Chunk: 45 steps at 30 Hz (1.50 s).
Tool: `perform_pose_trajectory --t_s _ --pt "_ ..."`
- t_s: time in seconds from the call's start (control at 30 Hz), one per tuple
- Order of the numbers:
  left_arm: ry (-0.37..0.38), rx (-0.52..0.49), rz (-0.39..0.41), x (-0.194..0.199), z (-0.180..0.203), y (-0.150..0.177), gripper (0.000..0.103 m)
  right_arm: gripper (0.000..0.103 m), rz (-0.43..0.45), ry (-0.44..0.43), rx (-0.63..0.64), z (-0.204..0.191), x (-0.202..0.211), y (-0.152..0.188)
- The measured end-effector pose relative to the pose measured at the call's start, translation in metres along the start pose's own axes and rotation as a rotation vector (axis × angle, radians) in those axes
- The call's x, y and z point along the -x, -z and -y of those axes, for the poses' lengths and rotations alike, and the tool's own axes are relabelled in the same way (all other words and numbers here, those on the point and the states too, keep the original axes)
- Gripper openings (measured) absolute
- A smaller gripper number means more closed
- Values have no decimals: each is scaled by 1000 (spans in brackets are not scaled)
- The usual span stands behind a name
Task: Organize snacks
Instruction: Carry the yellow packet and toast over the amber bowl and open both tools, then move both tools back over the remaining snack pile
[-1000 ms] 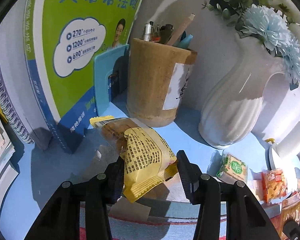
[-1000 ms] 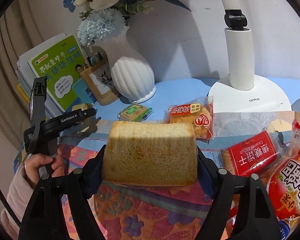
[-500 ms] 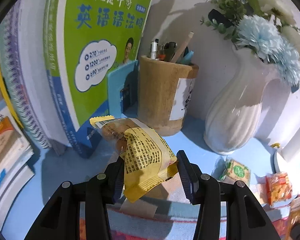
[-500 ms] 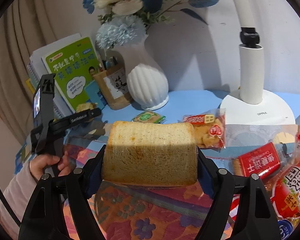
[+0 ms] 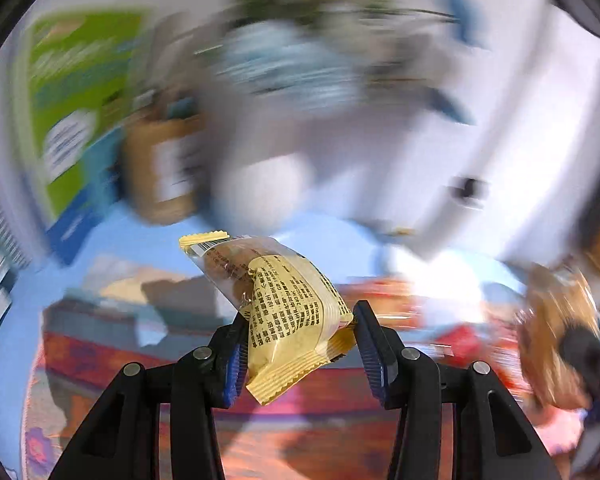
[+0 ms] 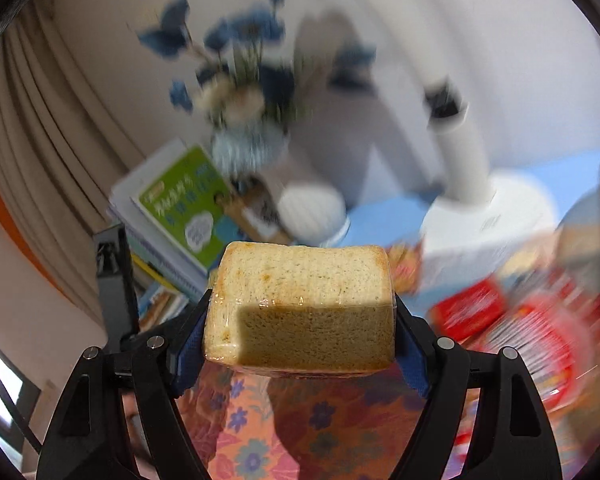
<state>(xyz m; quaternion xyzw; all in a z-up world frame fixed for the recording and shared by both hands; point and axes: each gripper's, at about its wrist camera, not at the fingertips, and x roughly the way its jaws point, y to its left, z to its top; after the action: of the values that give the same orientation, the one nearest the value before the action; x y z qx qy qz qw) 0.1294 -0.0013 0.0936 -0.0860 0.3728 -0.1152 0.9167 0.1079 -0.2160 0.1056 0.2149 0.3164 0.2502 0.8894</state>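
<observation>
My left gripper (image 5: pixel 298 326) is shut on a yellow snack packet (image 5: pixel 284 304) with a pastry showing through its clear end, held above a patterned cloth (image 5: pixel 112 356). My right gripper (image 6: pixel 300 322) is shut on a plastic-wrapped block of sliced bread (image 6: pixel 300 304), held above the flowered cloth (image 6: pixel 284 432). Blurred red snack packets (image 6: pixel 536 336) lie to the right in the right wrist view. The left gripper's body (image 6: pixel 114 280) shows at the left of that view.
A green book (image 6: pixel 184 208), a brown pen holder (image 5: pixel 162 172) and a white vase of blue flowers (image 6: pixel 312 212) stand at the back on a blue table (image 5: pixel 332 236). A white lamp base (image 6: pixel 488 220) stands at the right. Both views are motion-blurred.
Both grippers have risen and pulled back from the table with their snacks still held. The left view has swung to the right, away from the book.
</observation>
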Motion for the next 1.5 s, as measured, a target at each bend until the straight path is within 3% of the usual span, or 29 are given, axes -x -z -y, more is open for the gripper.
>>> perform_pose_trajectory --t_s 0.13,0.37,0.47,0.6,0.63,0.7,0.73,0.8,0.9,1.03,1.17,1.5 --pt "168 -142 -32 17 87 -14 47 79 58 49 52 11 45 -43" --pt "448 -300 -72 27 215 -21 47 79 109 239 45 62 124 -105" --pt "580 -336 -128 10 258 -17 47 79 119 308 21 90 150 -120" --pt "677 -386 -218 -18 297 5 52 80 108 380 -6 125 164 -126" --pt "684 -410 -243 -26 305 11 64 81 94 396 -5 135 163 -126" --pt "628 -448 -258 -31 314 19 88 85 47 429 -9 149 156 -127" --pt "588 -461 -228 -32 314 20 90 85 7 463 -22 157 152 -127" --pt "583 -459 -219 -33 311 17 90 85 -28 503 -38 163 146 -126" --pt "529 -430 -222 -38 302 7 95 86 -10 506 -36 163 152 -124" --pt "453 -400 -189 -37 286 -3 96 86 22 461 -60 152 154 -124" --pt "416 -365 -175 -35 264 -13 96 88 43 437 -34 127 149 -123" --pt "300 -268 -96 -22 166 -47 96 97 31 362 61 49 109 -108"
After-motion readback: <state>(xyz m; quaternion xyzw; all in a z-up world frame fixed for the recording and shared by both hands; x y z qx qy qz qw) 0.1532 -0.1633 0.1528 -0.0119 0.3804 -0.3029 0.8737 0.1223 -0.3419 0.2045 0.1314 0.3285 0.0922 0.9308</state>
